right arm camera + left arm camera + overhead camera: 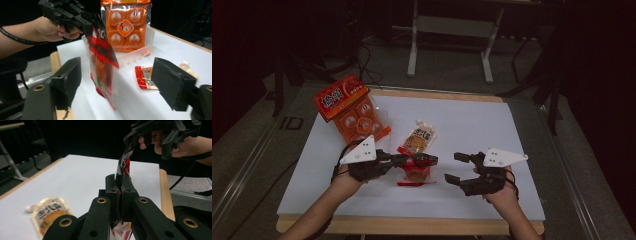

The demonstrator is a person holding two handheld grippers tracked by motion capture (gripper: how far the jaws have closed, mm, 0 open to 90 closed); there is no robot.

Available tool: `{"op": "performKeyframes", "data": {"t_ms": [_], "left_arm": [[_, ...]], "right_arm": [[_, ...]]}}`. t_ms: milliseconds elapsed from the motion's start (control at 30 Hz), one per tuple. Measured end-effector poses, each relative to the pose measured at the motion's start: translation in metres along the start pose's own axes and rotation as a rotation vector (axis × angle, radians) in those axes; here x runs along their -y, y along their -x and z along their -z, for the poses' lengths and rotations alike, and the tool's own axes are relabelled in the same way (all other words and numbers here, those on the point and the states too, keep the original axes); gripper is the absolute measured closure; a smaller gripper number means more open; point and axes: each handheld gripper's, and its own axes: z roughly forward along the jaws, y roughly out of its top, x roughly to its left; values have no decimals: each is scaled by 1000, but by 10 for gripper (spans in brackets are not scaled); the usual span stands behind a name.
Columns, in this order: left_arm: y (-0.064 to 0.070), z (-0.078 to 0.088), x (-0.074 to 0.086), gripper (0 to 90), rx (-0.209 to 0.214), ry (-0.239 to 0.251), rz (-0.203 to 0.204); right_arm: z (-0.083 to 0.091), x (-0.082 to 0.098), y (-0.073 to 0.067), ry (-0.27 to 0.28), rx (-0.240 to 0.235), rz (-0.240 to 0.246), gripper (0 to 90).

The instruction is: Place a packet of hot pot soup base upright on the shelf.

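High view showed the left gripper [424, 160] pinching the red snack packet [414, 172] by its top edge, lifted just above the white counter [472, 125]. Right gripper [457, 167], jaws spread and empty, hung beside it. Hand-off looked done; setting the packet down seemingly remained.

It looks like a dim lab or recording room: a wooden table [412, 226] topped with a white sheet [472, 125] stands on grey carpet, with a metal-legged desk frame [452, 30] and loose cables [367, 65] beyond its far edge.
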Motion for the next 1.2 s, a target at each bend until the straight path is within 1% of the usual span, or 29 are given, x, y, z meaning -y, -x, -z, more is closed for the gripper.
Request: {"op": "performKeyframes", "data": {"t_ms": [33, 100, 133, 200, 300, 333, 400, 467, 500, 567, 667, 767, 800, 867, 933, 967, 1000, 1100, 1133, 1200], "left_arm": [[-2, 3, -1, 879, -6, 0, 0], [-6, 9, -4, 879, -22, 8, 3], [-7, 11, -5, 879, -31, 9, -3], [-11, 18, -8, 879, -50, 10, -12], [-16, 29, -13, 878, -81, 25, -24], [-17, 32, -14, 878, -83, 32, -23], [-20, 38, -17, 878, -102, 37, -36], [-24, 44, -17, 878, -102, 46, -36], [-28, 48, -17, 878, -111, 49, -36], [-32, 52, -16, 877, -107, 53, -32], [-39, 59, -12, 876, -116, 50, -57], [-46, 64, -6, 876, -116, 45, -52], [-48, 67, -4, 876, -124, 44, -52], [-51, 70, 0, 876, -124, 42, -37], [-52, 73, 4, 877, -137, 34, -49], [-53, 75, 6, 876, -136, 32, -45], [-54, 77, 8, 876, -144, 30, -42], [-56, 82, 12, 876, -144, 16, -35], [-56, 84, 13, 876, -133, 17, -30], [-56, 89, 15, 876, -130, 17, -22]], "right_arm": [[0, 0, 2, 9, -18, -12, 167], [1, 1, 4, 22, -22, -30, 144], [1, 2, 6, 21, -24, -30, 127], [1, 3, 7, 23, -1, -25, 131], [0, 5, 10, 18, 19, -10, 134], [0, 5, 10, 17, 22, -8, 134], [0, 6, 10, 16, 31, -3, 134], [0, 7, 12, 22, 20, -11, 134], [0, 7, 12, 29, 17, -17, 134], [1, 7, 12, 32, 8, -19, 134], [2, 6, 11, 36, 5, -21, 135], [2, 6, 12, 36, 10, -20, 135], [2, 7, 12, 38, 8, -22, 136], [2, 7, 12, 33, 14, -23, 137], [1, 8, 13, 33, 10, -27, 137], [1, 8, 13, 31, 11, -25, 137], [0, 8, 13, 28, 11, -24, 137], [-1, 9, 13, 30, 6, -26, 139], [-1, 9, 13, 31, 6, -28, 139], [0, 9, 14, 39, 0, -40, 140]]}}
